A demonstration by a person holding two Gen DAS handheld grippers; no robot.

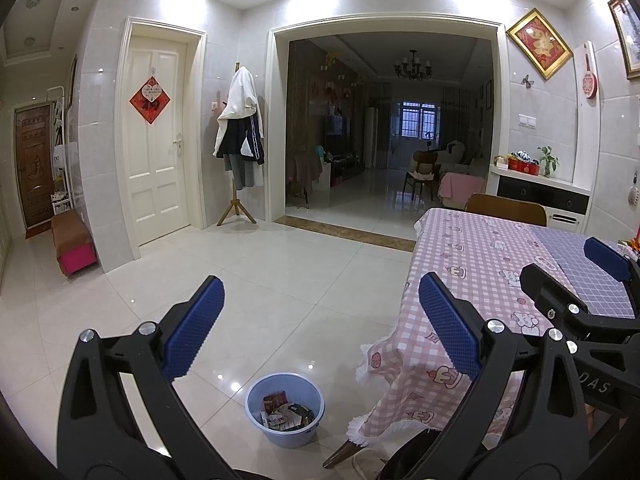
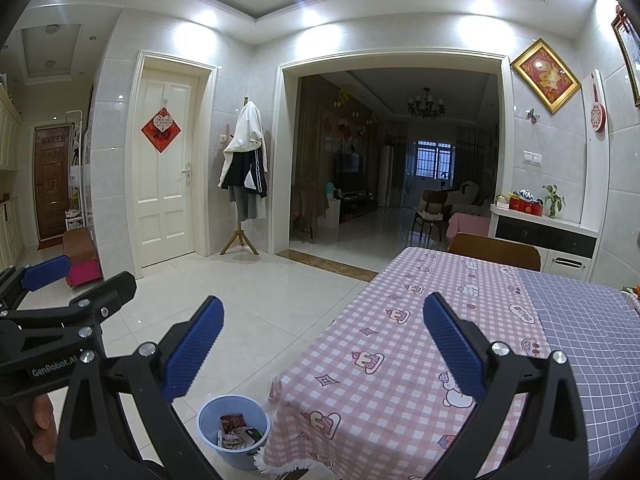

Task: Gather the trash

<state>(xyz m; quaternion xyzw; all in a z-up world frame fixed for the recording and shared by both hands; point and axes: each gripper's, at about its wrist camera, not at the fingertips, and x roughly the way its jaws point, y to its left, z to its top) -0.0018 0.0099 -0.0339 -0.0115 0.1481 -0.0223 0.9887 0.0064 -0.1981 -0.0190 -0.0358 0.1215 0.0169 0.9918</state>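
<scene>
A light blue plastic bin [image 1: 285, 414] stands on the white tile floor beside the table corner, with several crumpled wrappers [image 1: 286, 414] inside. It also shows in the right wrist view [image 2: 233, 438]. My left gripper [image 1: 320, 320] is open and empty, held above the floor and the bin. My right gripper [image 2: 322, 344] is open and empty, above the table's front left edge. The right gripper shows at the right of the left wrist view [image 1: 576, 276]. The left gripper shows at the left of the right wrist view [image 2: 76, 284].
A table with a pink checked cloth [image 2: 420, 340] and a purple checked cloth [image 2: 592, 340] fills the right. A wooden chair back [image 2: 494, 250] stands behind it. A coat stand [image 1: 240, 140], a white door [image 1: 158, 140] and a red stool [image 1: 74, 248] are at the far left.
</scene>
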